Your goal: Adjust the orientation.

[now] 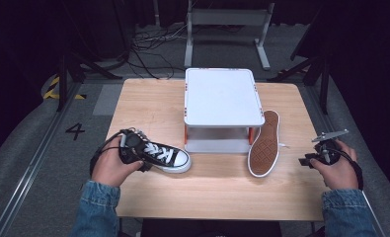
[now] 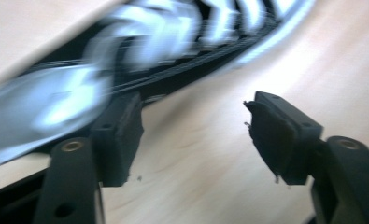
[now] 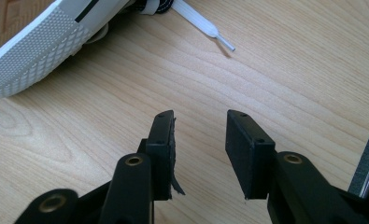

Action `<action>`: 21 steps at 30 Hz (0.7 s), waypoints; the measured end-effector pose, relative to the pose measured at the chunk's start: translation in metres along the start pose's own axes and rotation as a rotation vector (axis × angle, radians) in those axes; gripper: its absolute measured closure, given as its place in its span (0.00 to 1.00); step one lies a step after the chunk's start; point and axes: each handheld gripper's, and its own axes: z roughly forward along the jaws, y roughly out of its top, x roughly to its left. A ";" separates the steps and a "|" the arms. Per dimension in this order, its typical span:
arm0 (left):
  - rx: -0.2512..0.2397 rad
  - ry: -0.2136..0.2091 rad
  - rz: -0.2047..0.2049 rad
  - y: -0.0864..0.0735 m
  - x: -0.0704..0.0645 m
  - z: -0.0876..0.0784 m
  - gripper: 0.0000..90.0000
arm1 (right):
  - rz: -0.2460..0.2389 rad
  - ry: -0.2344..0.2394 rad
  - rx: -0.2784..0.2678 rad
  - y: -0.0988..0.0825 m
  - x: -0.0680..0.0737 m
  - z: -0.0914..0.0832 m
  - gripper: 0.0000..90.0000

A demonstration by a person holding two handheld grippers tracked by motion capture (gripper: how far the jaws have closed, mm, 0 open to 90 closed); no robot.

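Two shoes (image 1: 163, 155) (image 1: 264, 144) apart, left tongs (image 2: 194, 135) open beside one

black-white sneaker (image 1: 160, 155), tan-soled sneaker (image 1: 264, 144)

White stand (image 1: 223, 97); wooden table (image 1: 217, 190)

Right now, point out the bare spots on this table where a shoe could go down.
Free: the near strip of the table below both shoes, and the far-left corner beside the white stand. Crowded: the middle, where the upright shoe and the tipped shoe flank the stand's front.
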 end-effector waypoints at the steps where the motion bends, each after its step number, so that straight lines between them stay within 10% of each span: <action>1: -0.039 0.040 0.012 -0.004 0.006 -0.007 0.36 | -0.006 0.007 0.005 -0.001 0.001 0.001 0.71; 5: -0.056 0.051 0.040 -0.003 0.016 -0.006 0.35 | -0.009 0.008 0.013 -0.005 0.002 0.002 0.71; 11: 0.056 0.021 0.105 0.015 0.021 0.029 0.32 | 0.023 -0.018 0.011 -0.019 0.000 -0.006 0.70; 13: 0.085 -0.028 0.123 0.018 0.020 0.037 0.39 | 0.026 -0.019 0.011 -0.023 -0.001 -0.007 0.70; 21: 0.149 -0.010 0.102 0.013 0.016 0.034 0.79 | 0.033 -0.021 0.006 -0.024 -0.003 -0.009 0.70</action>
